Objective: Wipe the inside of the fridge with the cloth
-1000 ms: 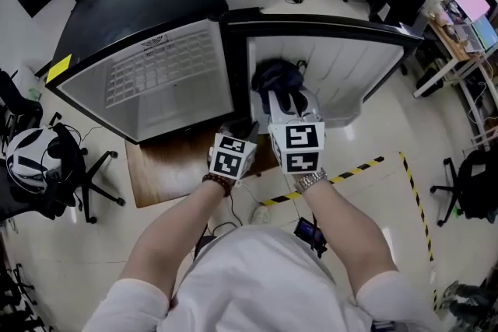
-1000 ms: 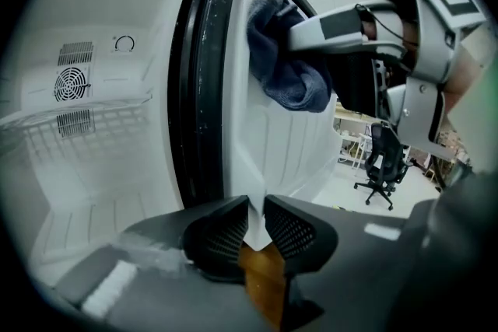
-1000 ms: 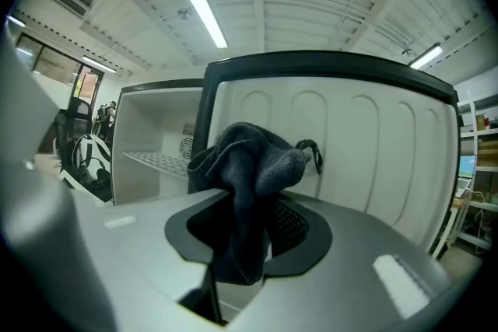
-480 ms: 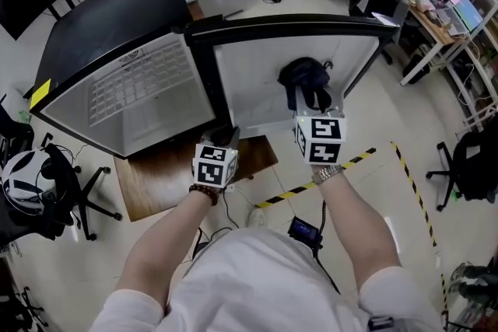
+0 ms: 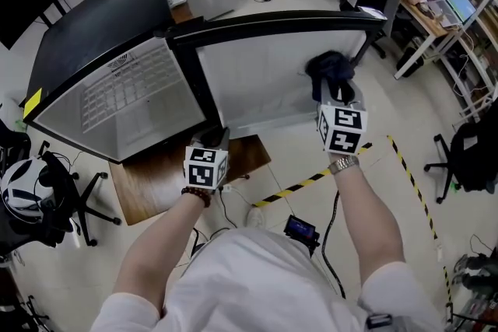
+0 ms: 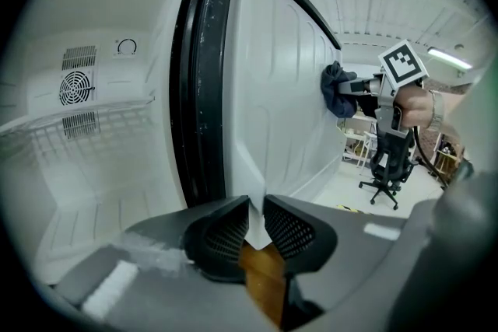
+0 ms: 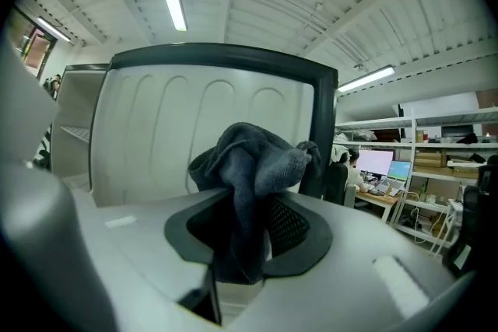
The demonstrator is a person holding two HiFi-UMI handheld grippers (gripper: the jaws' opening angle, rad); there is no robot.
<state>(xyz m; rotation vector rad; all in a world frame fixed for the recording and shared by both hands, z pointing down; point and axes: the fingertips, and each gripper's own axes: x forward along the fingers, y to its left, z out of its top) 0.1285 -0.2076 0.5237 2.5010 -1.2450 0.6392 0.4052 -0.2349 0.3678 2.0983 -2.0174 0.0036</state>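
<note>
Cloth (image 7: 253,159) clenched in right tongs (image 7: 247,218), pressed on fridge door (image 5: 257,82), left tongs (image 6: 257,207) pinching door's lower edge

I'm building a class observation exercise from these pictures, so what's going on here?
A person with tongs in each hand is cleaning an open fridge. The right tongs grip a dark cloth, held against the inner side of the open door near its far edge. The left tongs pinch the door's lower edge by the hinge side, apparently steadying it.
</note>
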